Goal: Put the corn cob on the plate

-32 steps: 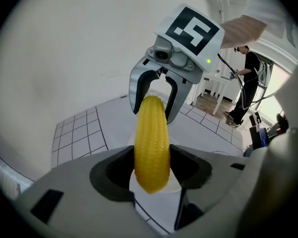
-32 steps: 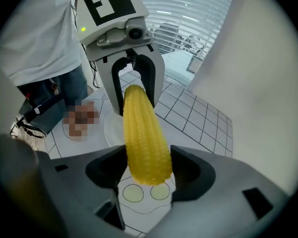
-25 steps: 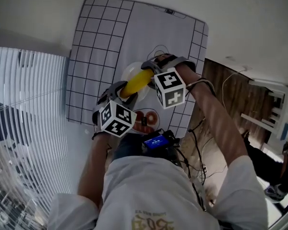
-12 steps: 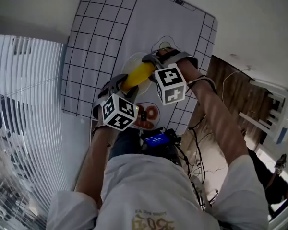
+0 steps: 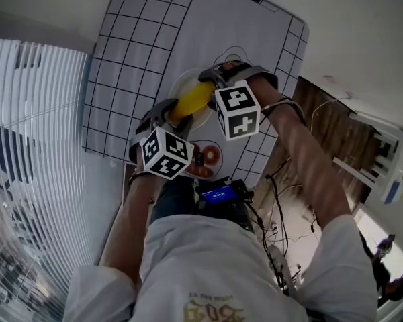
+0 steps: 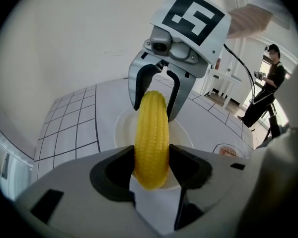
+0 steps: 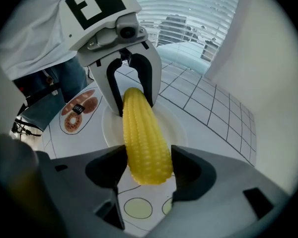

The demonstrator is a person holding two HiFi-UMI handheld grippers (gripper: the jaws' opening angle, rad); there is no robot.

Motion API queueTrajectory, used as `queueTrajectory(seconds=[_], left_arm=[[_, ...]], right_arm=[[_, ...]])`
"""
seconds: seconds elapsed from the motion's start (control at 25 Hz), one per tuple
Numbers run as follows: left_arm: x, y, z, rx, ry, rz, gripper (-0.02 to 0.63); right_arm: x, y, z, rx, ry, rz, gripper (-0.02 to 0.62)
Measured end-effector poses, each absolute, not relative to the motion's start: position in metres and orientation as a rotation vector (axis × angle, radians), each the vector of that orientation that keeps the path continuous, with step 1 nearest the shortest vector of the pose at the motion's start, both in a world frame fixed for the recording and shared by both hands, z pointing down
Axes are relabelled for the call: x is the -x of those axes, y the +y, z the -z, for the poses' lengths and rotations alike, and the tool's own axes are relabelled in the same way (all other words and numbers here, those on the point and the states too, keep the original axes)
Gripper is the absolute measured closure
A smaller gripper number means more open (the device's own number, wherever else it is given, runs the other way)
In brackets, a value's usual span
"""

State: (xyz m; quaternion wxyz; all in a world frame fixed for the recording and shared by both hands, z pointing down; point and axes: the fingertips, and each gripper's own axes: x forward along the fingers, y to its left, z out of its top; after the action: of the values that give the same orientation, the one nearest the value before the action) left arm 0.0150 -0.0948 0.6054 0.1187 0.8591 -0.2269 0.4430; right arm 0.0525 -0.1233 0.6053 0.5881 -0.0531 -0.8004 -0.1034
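- Far left: window blinds [image 5: 33, 133], bright, well away from the work.
- A white mat [image 5: 141, 39] covers the table. It has a black grid on its left part and a doughnut print [image 5: 210, 156] at the near edge.
- Left gripper [image 5: 166, 113]: points steeply down, jaws set wide. The pads press both sides of one end of the corn cob [image 5: 193, 99], so that end is clamped, not just sitting between them.
- Corn cob: yellow, bridges the two grippers and hangs directly over the white plate [image 5: 183, 80] (can't tell if it touches the plate).
- Plate: on the plain middle of the mat, just beyond the doughnut print.
- Right gripper [image 5: 215, 80]: also tipped steeply down, jaws just as wide, closed on the cob's other end. It faces the left gripper along the cob.
- Far right: wooden floor [image 5: 309, 113] past the table edge, with loose cables [image 5: 275, 200] hanging near the person's right arm.
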Motion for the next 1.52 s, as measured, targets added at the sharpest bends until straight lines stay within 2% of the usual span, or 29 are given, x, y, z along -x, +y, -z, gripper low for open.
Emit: queueTrajectory(seconds=[0.76,0.84,1.12,1.2,1.24,1.28,1.32,1.36,1.4,1.52], left_arm=[[-0.015,-0.095,-0.607,-2.528,-0.701,-1.326,0.368],[-0.014,-0.097,-0.603,-2.53,-0.711,-1.296,0.345],[-0.003,-0.099,-0.578,-2.525,-0.769,-1.132,0.342],[0.004,-0.105,-0.57,-2.514,-0.842,-1.041,0.343],[0.008,-0.108,-0.565,-2.503,-0.886,-0.994,0.344],[0.012,-0.112,-0.56,-2.489,-0.93,-0.953,0.349],[0.017,-0.115,-0.555,-2.475,-0.97,-0.924,0.41],[0.021,-0.116,-0.551,-2.465,-0.999,-0.907,0.54],[0.023,-0.117,-0.549,-2.458,-1.015,-0.898,0.598],[0.023,-0.116,-0.542,-2.457,-1.022,-0.859,0.598]], right_arm=[[-0.073,-0.133,-0.586,-0.042,-1.914,0.072,0.298],[-0.08,-0.132,-0.579,-0.093,-1.941,0.02,0.298],[-0.101,-0.124,-0.563,-0.247,-2.018,-0.105,0.316],[-0.101,-0.124,-0.554,-0.299,-2.052,-0.146,0.342],[-0.101,-0.125,-0.55,-0.326,-2.057,-0.158,0.376],[-0.101,-0.126,-0.546,-0.356,-2.056,-0.166,0.492],[-0.101,-0.127,-0.541,-0.394,-2.061,-0.173,0.586],[-0.1,-0.129,-0.537,-0.441,-2.076,-0.184,0.588],[-0.1,-0.13,-0.531,-0.496,-2.101,-0.203,0.588],[-0.105,-0.128,-0.518,-0.672,-2.169,-0.267,0.589]])
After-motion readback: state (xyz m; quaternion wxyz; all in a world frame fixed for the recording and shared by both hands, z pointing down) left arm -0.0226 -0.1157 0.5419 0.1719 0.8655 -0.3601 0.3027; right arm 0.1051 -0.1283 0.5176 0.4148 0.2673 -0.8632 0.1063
